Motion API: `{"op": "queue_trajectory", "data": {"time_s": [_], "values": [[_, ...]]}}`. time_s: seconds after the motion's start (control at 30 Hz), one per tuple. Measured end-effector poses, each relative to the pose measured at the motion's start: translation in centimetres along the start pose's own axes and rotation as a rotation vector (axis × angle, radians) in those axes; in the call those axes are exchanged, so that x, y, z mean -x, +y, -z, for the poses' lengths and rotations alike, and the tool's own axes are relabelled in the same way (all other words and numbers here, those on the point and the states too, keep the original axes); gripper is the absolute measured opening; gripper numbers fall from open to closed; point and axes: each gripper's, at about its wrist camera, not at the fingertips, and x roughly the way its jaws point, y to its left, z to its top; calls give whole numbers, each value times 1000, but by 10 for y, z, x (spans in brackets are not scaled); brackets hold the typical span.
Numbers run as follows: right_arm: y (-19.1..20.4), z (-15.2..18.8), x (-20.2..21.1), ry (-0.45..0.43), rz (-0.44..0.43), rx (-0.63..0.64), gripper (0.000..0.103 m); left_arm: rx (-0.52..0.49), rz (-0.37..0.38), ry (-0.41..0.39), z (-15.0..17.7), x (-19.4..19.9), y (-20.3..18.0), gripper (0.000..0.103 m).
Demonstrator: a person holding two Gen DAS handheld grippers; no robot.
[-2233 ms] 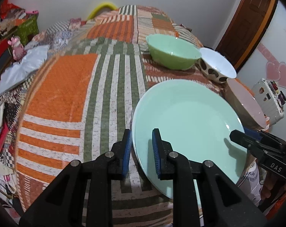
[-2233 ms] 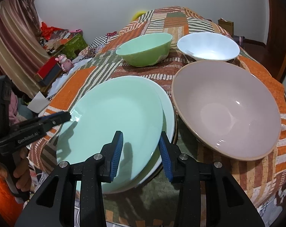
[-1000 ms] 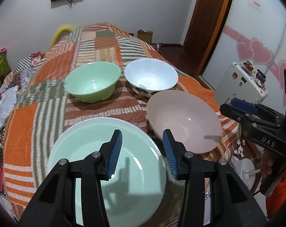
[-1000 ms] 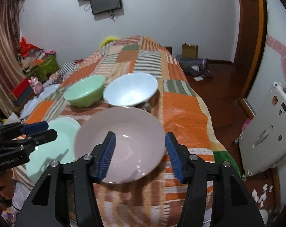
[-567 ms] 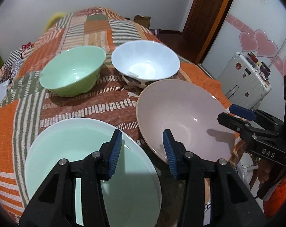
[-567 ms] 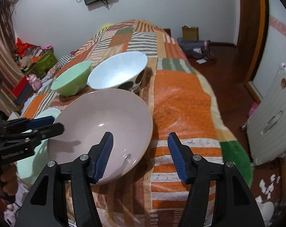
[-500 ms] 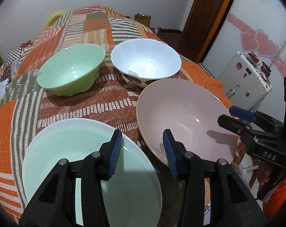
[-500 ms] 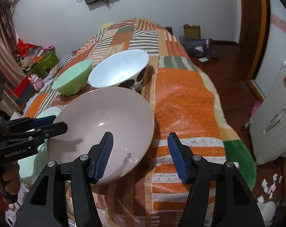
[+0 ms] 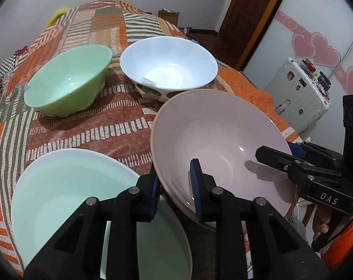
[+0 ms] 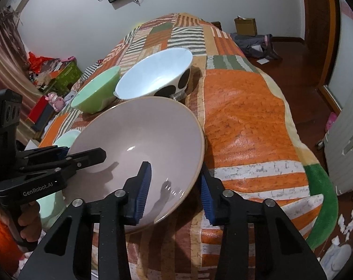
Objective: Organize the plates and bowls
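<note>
A large pink bowl [image 9: 213, 140] sits on the patchwork cloth, also in the right wrist view [image 10: 139, 135]. My left gripper [image 9: 175, 186] is open with its fingers astride the bowl's left rim. My right gripper [image 10: 175, 186] is open astride the bowl's right rim. A mint green plate [image 9: 64, 186] lies at the near left on top of another plate. A green bowl [image 9: 66, 84] and a white spotted bowl [image 9: 169, 65] stand farther back; both also show in the right wrist view, the green bowl [image 10: 97, 93] and the white one [image 10: 153, 74].
The patchwork-covered surface [image 10: 246, 121] drops off at the right edge toward the wooden floor. A white suitcase [image 9: 300, 93] stands to the right. Boxes and toys [image 10: 50, 86] are piled at the far left.
Both grippers have moved from the mint plate over to the pink bowl and closed in on its opposite rims. Both stayed open.
</note>
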Motion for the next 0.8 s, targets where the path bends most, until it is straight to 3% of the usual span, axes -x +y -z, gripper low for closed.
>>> {"op": "queue_trajectory", "data": {"time_s": [0.37, 0.8], "values": [[5, -5, 7, -9, 16, -21, 32, 5, 0, -11, 1, 7, -2, 24], [26, -11, 27, -69, 12, 8, 32, 20, 17, -88, 7, 49, 2, 24]]}}
